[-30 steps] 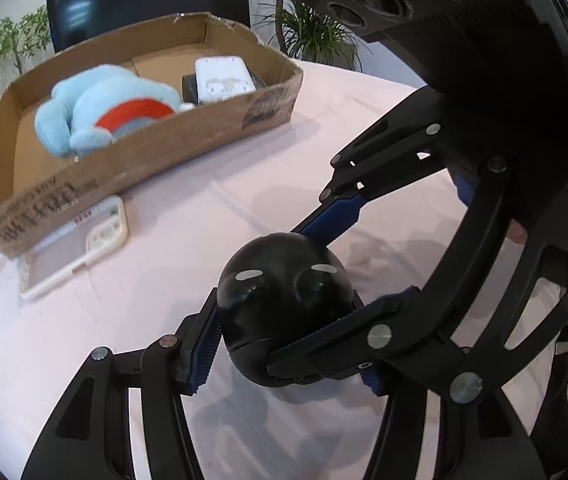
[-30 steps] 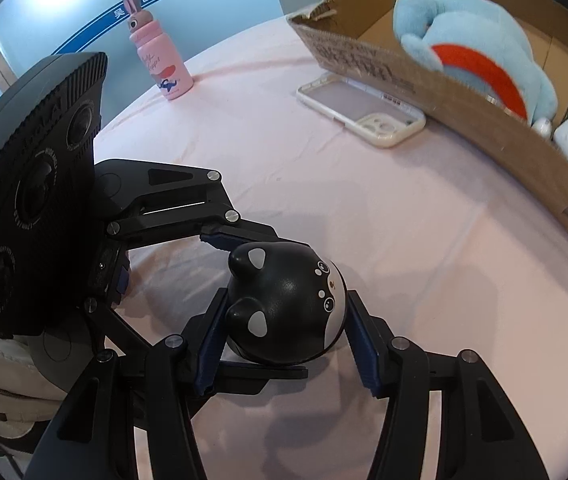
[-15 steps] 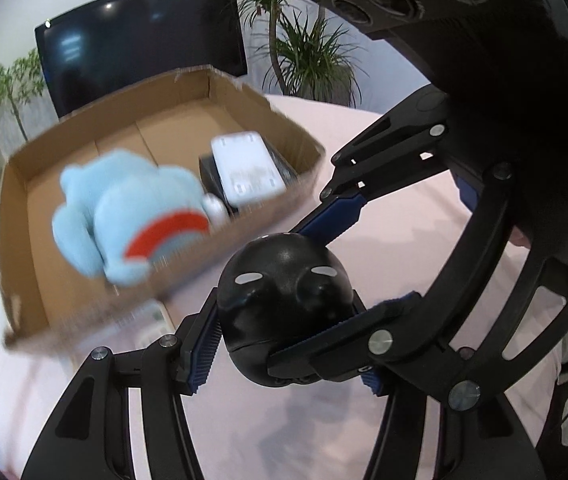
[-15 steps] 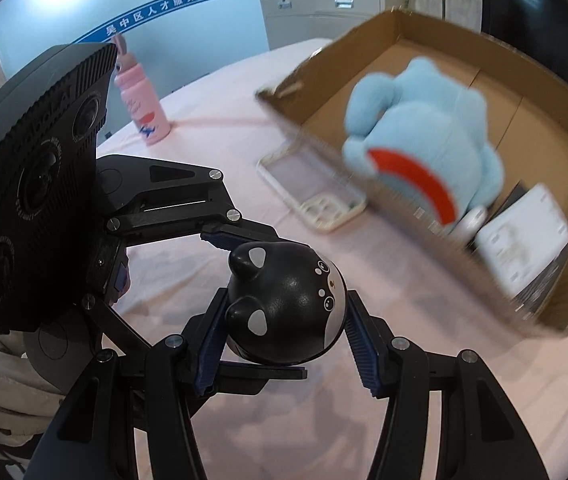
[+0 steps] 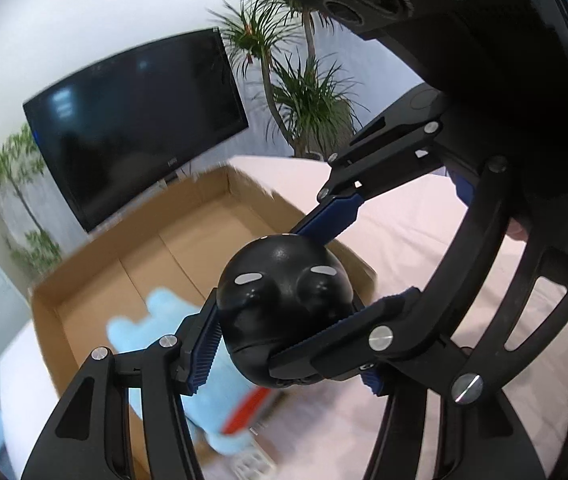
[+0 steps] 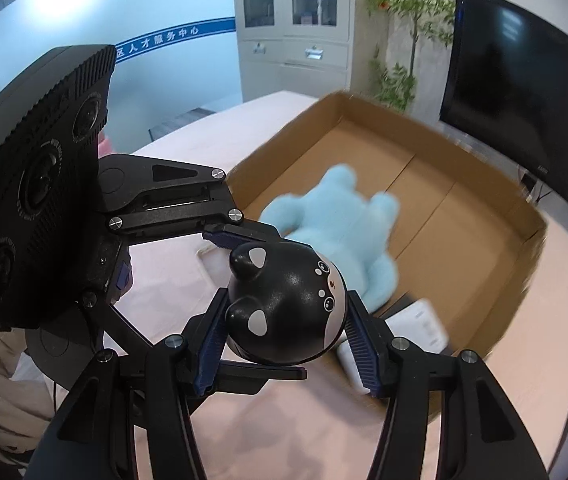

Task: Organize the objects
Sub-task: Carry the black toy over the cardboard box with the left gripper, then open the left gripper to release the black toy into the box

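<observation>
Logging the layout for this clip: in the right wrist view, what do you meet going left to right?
Other claw's camera housing → black bear-faced toy → blue plush → cardboard box's far right wall → black monitor.

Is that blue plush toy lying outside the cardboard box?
No, the blue plush toy lies inside the cardboard box, on its brown floor.
</observation>
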Demonstrator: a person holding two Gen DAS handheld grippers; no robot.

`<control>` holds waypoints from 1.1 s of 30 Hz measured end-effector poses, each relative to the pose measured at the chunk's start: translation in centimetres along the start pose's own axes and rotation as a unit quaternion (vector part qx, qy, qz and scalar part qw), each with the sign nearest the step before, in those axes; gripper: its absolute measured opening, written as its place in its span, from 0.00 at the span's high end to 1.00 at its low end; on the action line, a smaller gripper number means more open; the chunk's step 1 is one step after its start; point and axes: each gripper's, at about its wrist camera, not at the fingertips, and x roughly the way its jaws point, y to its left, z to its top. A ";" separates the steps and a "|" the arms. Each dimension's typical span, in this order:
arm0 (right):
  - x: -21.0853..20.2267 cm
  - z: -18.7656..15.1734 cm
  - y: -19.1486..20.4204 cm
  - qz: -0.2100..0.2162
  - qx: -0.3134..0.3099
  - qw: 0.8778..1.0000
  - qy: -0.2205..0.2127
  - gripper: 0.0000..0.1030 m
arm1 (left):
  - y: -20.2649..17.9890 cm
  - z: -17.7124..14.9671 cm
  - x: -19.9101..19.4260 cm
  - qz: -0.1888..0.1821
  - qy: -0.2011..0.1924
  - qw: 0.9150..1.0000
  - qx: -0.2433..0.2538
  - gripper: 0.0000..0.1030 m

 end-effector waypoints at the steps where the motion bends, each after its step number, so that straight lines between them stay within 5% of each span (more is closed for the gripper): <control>1: -0.4 0.6 -0.6 -0.004 -0.004 1.000 -0.004 0.48 | 0.4 0.6 0.2 0.000 -0.003 1.000 0.005 0.46; 13: -1.3 4.3 -7.0 -0.026 -0.017 0.999 -0.031 0.48 | 4.3 6.0 5.2 0.005 -0.007 0.999 0.050 0.45; 20: 4.2 3.2 -11.0 -0.012 0.002 1.000 -0.003 0.48 | 5.9 3.3 10.7 -0.017 0.023 0.999 0.032 0.45; 29: 10.9 1.7 -13.5 -0.005 0.041 0.998 0.037 0.48 | 6.3 0.2 16.5 0.006 0.084 0.996 0.002 0.45; 33: 10.7 2.0 -13.0 -0.035 0.058 0.997 0.025 0.46 | 6.8 -0.1 15.2 0.043 0.075 0.996 -0.030 0.25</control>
